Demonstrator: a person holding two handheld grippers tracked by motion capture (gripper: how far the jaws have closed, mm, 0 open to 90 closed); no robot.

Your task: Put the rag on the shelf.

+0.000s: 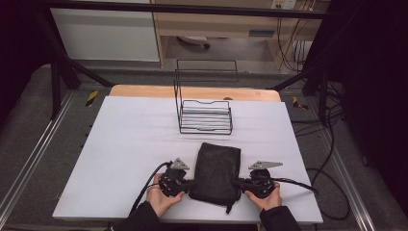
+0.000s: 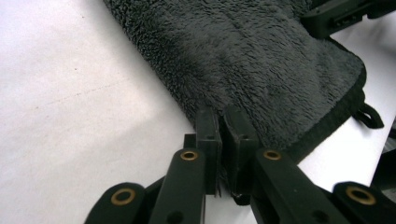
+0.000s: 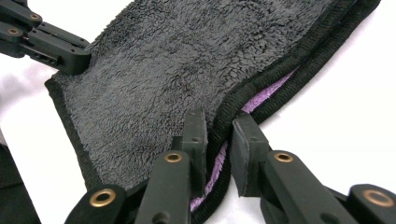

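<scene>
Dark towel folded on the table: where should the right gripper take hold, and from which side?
Take the dark towel at its right-hand bound edge near the near corner, coming in level from the right. The right gripper view shows the stacked hems there, purple lining between them, already sitting between the right gripper jaws. The left gripper pinches the opposite edge.

A dark grey, fleecy cloth with black stitched edging lay folded flat as an upright rectangle on the near middle of the white tabletop, its layers stacked and its near edge close to the table's front. Along one long side the edges parted slightly, baring a purple inner face. A small black hanging loop stuck out from its near corner and lay on the table.
</scene>
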